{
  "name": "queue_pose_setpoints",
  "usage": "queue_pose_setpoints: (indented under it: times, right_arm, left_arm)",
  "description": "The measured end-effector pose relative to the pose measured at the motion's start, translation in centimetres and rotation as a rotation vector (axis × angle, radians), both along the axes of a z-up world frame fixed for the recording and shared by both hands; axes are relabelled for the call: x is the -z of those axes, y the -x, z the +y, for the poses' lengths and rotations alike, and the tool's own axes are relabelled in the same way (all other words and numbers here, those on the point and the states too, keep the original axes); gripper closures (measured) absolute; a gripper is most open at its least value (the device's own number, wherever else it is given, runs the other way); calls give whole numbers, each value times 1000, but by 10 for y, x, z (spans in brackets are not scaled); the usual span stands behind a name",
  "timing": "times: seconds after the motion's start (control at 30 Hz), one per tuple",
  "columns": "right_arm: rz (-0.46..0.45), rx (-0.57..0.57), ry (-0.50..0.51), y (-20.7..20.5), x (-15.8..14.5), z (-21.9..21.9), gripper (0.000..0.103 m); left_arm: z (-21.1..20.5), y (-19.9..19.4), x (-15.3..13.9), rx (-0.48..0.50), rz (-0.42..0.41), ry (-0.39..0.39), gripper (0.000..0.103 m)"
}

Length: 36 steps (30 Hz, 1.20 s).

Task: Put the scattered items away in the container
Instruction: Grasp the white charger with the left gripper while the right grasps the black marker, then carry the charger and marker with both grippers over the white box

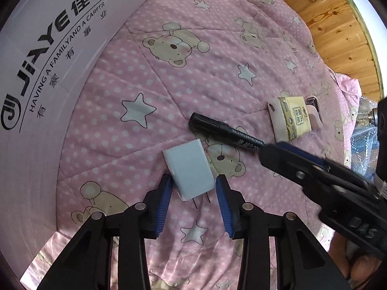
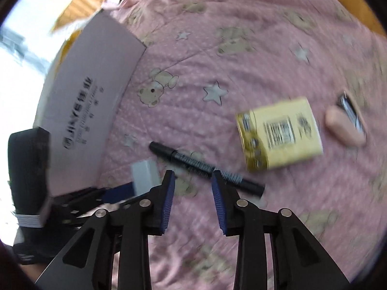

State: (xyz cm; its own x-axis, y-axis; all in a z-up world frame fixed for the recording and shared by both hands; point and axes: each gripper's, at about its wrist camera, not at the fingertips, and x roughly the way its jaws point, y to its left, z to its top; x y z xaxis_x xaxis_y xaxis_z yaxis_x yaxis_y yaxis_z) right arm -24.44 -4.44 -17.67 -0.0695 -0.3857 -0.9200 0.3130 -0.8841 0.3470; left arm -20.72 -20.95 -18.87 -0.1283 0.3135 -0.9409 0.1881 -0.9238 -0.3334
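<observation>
— So how do the jaws stand around the white charger [image 1: 189,169]?

— Both pairs are spread wide. The left gripper [image 1: 194,181] straddles the charger's lower end, its blue pads [image 1: 167,193] just beside it; contact cannot be told.

— And the other one?

— Right of the charger, the right gripper [image 2: 192,177] hangs over the black marker [image 2: 205,168], gripping nothing.

— The remaining things?

— A tissue pack [image 2: 280,131] and nail clipper [image 2: 348,118] lie beyond the marker; the pink box [image 1: 50,55] stands left of the charger, all on the quilt [image 1: 217,48].
</observation>
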Motion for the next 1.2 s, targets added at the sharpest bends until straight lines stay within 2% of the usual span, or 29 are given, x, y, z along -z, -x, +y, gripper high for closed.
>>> queue_pose_setpoints:
  times: [0.1,0.13,0.2,0.27,0.3,0.33,0.37,0.4,0.53,0.6,0.67,0.73,0.83,0.97,1.07,1.2]
  right_arm:
    - [39,-85,-59,2,7,-6,67]
    - [19,-90,-65,3,8,-5,76]
    - [-55,-68,-70,8,10,2,94]
    - [-180,8,1,12,15,14,93]
    - [-193,7,21,11,14,14,92]
    - [-186,-5,26,9,14,12,83]
    - [-144,-38,6,7,11,8,74]
    - [-104,-71,-16,5,9,3,58]
    - [33,-224,-144,3,10,-17,55]
    - [55,-307,-212,3,22,-27,55]
    - [85,-349,-238,1,26,-31,57]
    - [57,-315,-228,5,25,-27,87]
    - [-55,-156,-97,19,22,-5,89]
    - [-134,-2,21,21,18,20,89]
    - [-166,66,90,17,13,29,89]
    - [-170,104,122,4,-1,28,89]
  left_arm:
    - [-2,1,-2,21,10,12,65]
    - [-4,1,-2,21,13,13,65]
    - [-10,0,-4,8,18,11,66]
    - [-18,0,-4,-6,21,3,66]
    - [-20,1,-3,-8,18,-5,66]
    - [-21,2,-3,-9,17,-7,65]
    - [-22,2,-3,-10,16,-9,65]
    - [-23,3,-2,-11,15,-11,65]
    - [-22,5,-3,-14,21,11,64]
    - [-21,6,-3,-9,32,24,64]
    - [-21,7,-2,-8,35,25,64]
    - [-22,8,-3,4,39,23,66]
    - [-27,7,-5,10,49,8,67]
    - [-30,6,-16,19,72,-7,67]
    - [-32,5,-27,29,91,-18,67]
    - [-13,-9,-35,31,114,-27,67]
